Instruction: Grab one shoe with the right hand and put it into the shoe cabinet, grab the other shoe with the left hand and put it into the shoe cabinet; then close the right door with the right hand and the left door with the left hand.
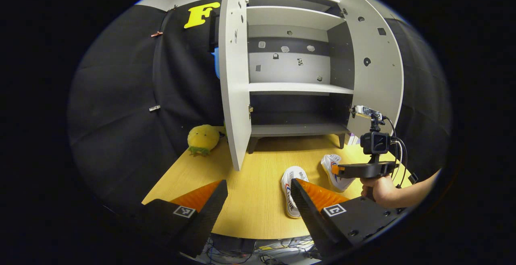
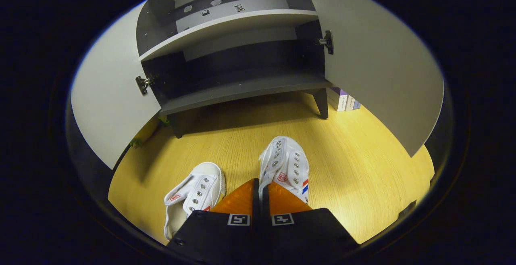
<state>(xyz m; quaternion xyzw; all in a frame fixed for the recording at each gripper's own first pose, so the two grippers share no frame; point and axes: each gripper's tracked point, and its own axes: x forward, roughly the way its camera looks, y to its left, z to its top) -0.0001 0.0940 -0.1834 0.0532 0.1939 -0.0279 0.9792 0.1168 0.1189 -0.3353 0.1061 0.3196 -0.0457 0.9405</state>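
In the left gripper view, the left gripper (image 1: 258, 200) is held with jaws wide apart above the table (image 1: 250, 168), one shoe (image 1: 291, 188) near its right finger; the left door (image 1: 234, 75) could be struck on approach. In the right gripper view, the right gripper (image 2: 260, 194) is pinched on the right shoe (image 2: 286, 164) by a thin edge, with the cabinet (image 2: 242, 89) open beyond; so slight a hold might slip in lifting.
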